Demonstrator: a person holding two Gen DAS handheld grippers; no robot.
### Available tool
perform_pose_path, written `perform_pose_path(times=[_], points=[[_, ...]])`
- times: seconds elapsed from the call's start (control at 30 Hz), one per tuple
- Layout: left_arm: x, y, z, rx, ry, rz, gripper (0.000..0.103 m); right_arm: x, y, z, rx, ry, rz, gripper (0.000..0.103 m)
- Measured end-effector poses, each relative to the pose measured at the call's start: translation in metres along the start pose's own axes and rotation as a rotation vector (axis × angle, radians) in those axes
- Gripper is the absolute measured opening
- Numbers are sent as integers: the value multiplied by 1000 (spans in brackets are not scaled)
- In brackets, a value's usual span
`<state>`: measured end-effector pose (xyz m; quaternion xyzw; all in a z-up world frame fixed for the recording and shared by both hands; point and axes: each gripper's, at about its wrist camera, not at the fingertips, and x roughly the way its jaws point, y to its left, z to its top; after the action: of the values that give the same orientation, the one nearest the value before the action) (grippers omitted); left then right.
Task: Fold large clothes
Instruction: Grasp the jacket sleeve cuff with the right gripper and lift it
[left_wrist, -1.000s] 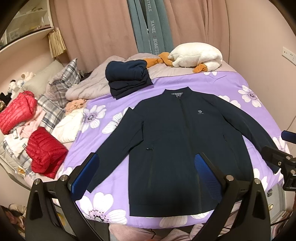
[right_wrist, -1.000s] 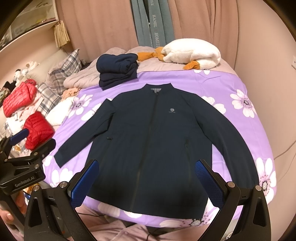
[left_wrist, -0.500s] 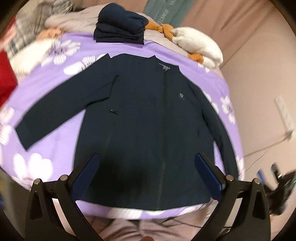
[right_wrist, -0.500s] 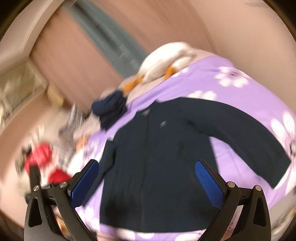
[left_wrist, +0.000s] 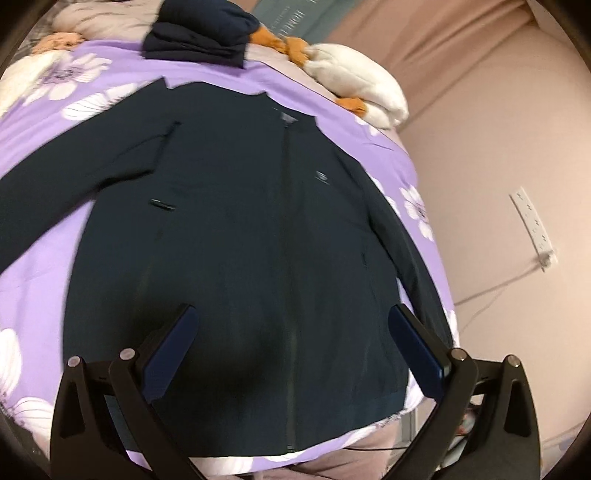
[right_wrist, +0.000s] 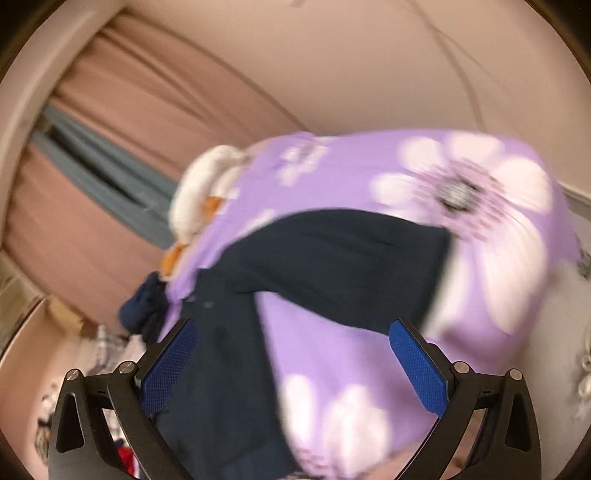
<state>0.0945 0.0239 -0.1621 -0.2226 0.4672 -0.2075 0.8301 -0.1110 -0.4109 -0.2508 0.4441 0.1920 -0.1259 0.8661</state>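
A dark navy zip jacket (left_wrist: 258, 236) lies flat and face up on the purple flowered bedspread (left_wrist: 44, 236), sleeves spread out. My left gripper (left_wrist: 293, 343) is open and empty, hovering over the jacket's lower front near the hem. My right gripper (right_wrist: 293, 354) is open and empty, tilted over the jacket's right sleeve (right_wrist: 343, 266), whose cuff lies near the bed's right edge. The right wrist view is blurred.
A folded navy pile (left_wrist: 199, 33) and a white and orange plush (left_wrist: 354, 81) lie at the head of the bed. A pink wall with a power strip (left_wrist: 532, 229) stands close on the right. Pink curtains (right_wrist: 129, 147) hang behind the bed.
Both grippers have dropped closer to the bed. The left has moved in over the jacket's lower front. The right has swung right and tilted toward the right sleeve.
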Motion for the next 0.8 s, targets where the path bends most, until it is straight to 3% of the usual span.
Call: perform_pose_path(times=[0.17,0.33,0.6,0.7,0.77,0.8], points=[[15,-8,4,27,28,21,103,9,-37,-4,-1,12,-58,103],[26,-17,8,55,38,44,103,39,-54,13,14,25,-68,103],[46,-23,15,63,67,84,103,66,-49,32,-136,-24,-119,99],[51,-26,17,76,68,98,103,72,-44,31,-203,-39,-176,72],[56,-25,18,78,73,110,103,75,-38,27,-275,-46,-273,40],[57,-25,18,76,76,115,103,76,-35,25,-292,-46,-288,34]])
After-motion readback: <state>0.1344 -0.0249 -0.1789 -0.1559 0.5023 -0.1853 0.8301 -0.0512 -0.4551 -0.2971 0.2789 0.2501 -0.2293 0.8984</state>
